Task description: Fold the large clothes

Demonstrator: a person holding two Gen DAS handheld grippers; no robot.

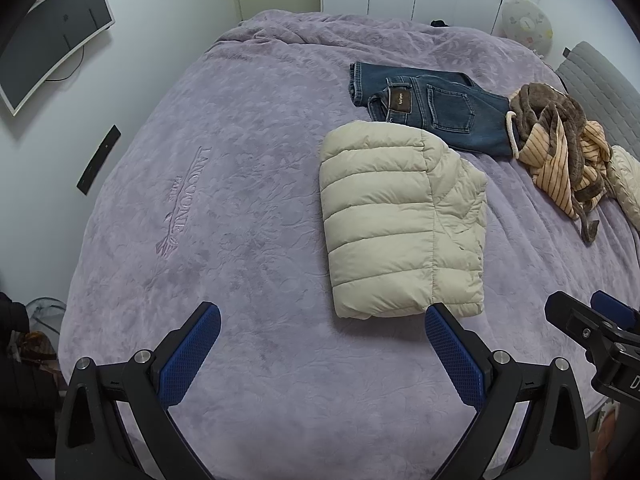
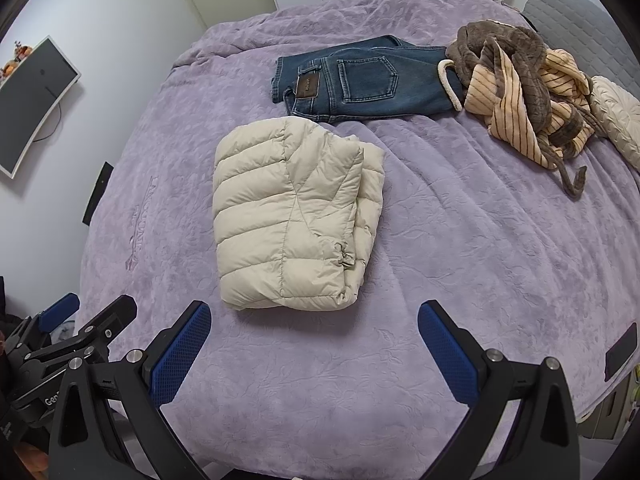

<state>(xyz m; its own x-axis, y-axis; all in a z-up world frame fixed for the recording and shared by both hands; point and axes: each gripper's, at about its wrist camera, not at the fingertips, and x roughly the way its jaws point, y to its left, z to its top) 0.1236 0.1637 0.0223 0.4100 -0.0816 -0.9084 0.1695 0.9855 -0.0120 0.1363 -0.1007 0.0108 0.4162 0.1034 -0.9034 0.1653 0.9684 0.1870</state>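
Two claws sit at the bottom of the views, both spread wide with nothing between their blue pads. The left claw (image 1: 322, 322) hangs over bare purple bedspread (image 1: 240, 240), its right pad just short of the near edge of the folded cream puffer jacket (image 1: 396, 224). The right claw (image 2: 314, 320) hovers likewise, the jacket's near edge just above its gap in the frame; the left claw's side shows at lower left of that view.

The jacket lies folded into a compact block at mid-frame, flat on the bedspread, its quilted back up and layered edges stacked along its right side. Beyond it, toward the upper middle, folded blue jeans (image 1: 436, 108) lie flat with a back pocket and brown waist patch facing up, close to the jacket's far edge. At upper right a crumpled brown and peach striped robe (image 1: 560, 144) sits in a heap touching the jeans' right end. A wall-mounted monitor (image 1: 52, 36) shows at upper left.
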